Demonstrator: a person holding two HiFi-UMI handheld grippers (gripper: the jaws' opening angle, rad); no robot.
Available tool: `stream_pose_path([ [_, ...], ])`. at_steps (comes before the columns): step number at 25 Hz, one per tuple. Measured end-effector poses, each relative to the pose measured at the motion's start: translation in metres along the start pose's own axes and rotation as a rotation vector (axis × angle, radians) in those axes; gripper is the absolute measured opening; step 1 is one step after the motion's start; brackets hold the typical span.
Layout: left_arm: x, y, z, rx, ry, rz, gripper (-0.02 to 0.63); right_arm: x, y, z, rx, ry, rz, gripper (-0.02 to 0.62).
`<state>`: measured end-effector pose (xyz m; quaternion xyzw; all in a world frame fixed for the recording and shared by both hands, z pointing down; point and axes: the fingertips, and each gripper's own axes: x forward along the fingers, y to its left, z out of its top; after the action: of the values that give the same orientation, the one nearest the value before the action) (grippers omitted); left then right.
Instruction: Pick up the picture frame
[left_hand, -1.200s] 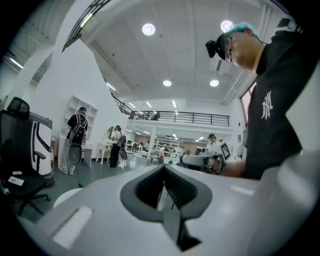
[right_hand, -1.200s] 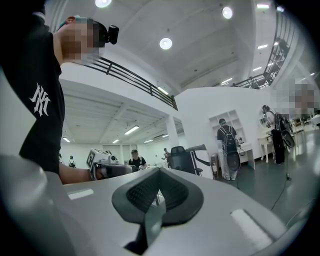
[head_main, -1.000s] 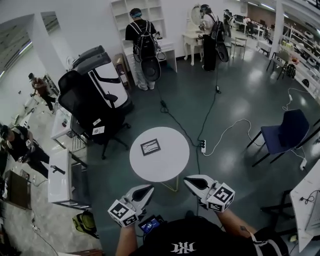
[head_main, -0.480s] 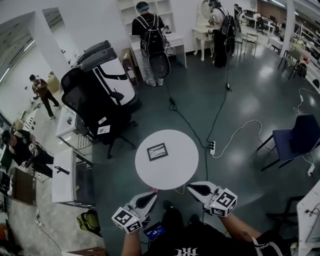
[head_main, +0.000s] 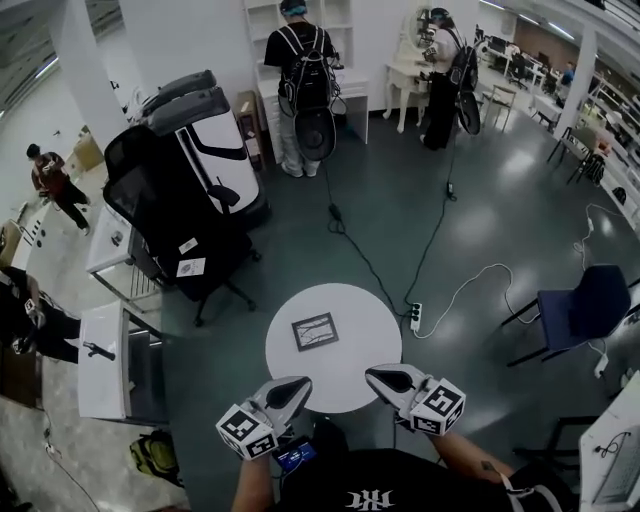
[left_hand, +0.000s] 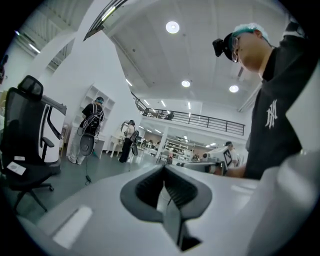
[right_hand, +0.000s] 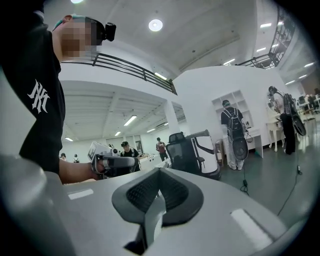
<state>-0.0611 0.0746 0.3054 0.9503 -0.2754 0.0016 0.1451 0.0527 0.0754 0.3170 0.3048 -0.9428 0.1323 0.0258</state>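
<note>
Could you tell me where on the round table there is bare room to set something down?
The round table is bare on its whole right half, right of the picture frame, and along the far rim. The near rim is crowded: the left gripper and right gripper, both shut and empty, hang at it.

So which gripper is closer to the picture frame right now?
Left, slightly. Left gripper hovers just below the picture frame; right gripper is below and farther to its right.

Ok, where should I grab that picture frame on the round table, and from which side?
Probably the near long edge of the picture frame, coming low from your side. It lies flat on the table, so only its thin border offers a pinch.
</note>
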Motion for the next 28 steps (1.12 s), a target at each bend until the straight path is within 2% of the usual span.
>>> stream_pose_path([
  [2, 0.0, 0.022, 0.016, 0.019, -0.01, -0.016, 0.003, 0.028, -0.011, 0.013, -0.021, 0.009, -0.001, 0.0],
  [6, 0.002, 0.067, 0.041, -0.001, -0.038, -0.03, 0.003, 0.08, -0.031, 0.038, -0.036, 0.018, -0.006, 0.0],
  [12, -0.002, 0.121, 0.054, -0.018, -0.041, -0.038, 0.003, 0.135, -0.046, 0.04, -0.02, 0.079, -0.022, 0.0],
  [17, -0.005, 0.162, 0.043, -0.067, -0.04, -0.018, 0.003, 0.165, -0.065, 0.045, -0.015, 0.089, -0.05, 0.0],
  [22, 0.009, 0.191, 0.024, -0.104, -0.004, 0.011, 0.003, 0.16, -0.092, 0.029, 0.008, 0.116, -0.093, 0.0],
  [28, 0.028, 0.241, -0.009, -0.087, 0.064, 0.133, 0.006, 0.157, -0.153, -0.003, 0.036, 0.116, -0.121, 0.0],
])
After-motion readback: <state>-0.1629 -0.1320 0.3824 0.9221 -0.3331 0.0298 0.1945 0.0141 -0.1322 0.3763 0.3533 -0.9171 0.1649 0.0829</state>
